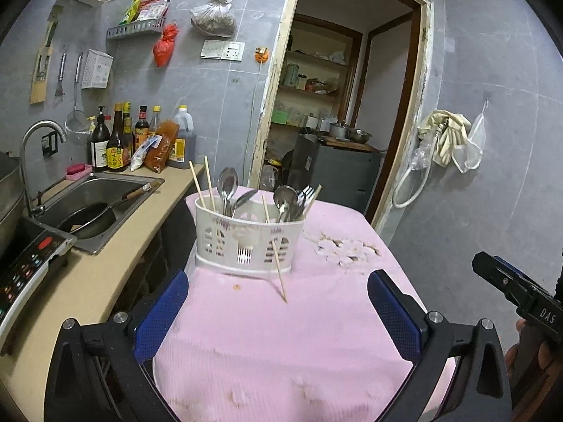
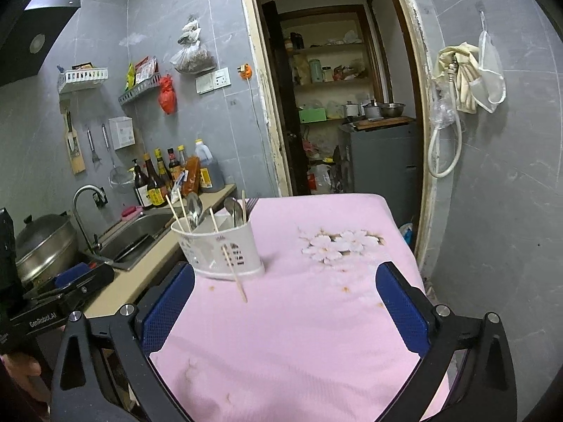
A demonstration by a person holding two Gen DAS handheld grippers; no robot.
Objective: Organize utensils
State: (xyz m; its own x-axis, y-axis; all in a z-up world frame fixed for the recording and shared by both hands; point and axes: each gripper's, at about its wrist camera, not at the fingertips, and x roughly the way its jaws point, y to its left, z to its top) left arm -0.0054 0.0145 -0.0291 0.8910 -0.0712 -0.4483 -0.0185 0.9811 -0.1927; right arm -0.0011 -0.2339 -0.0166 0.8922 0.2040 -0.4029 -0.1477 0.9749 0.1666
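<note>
Soft, even indoor light with faint shadows; both views sharp, strongly bowed and dark-vignetted at the corners.

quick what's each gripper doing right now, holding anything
left gripper: open, holding nothing, pink cloth between its fingers
right gripper: open, holding nothing

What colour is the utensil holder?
White holder, clearest in the left wrist view.

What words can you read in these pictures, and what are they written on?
"DAS": on the right gripper, seen from the left wrist view.
"GenRobot.AI": on the left gripper, seen from the right wrist view.
Labels on the sauce bottles: too small and blurred to read.
</note>
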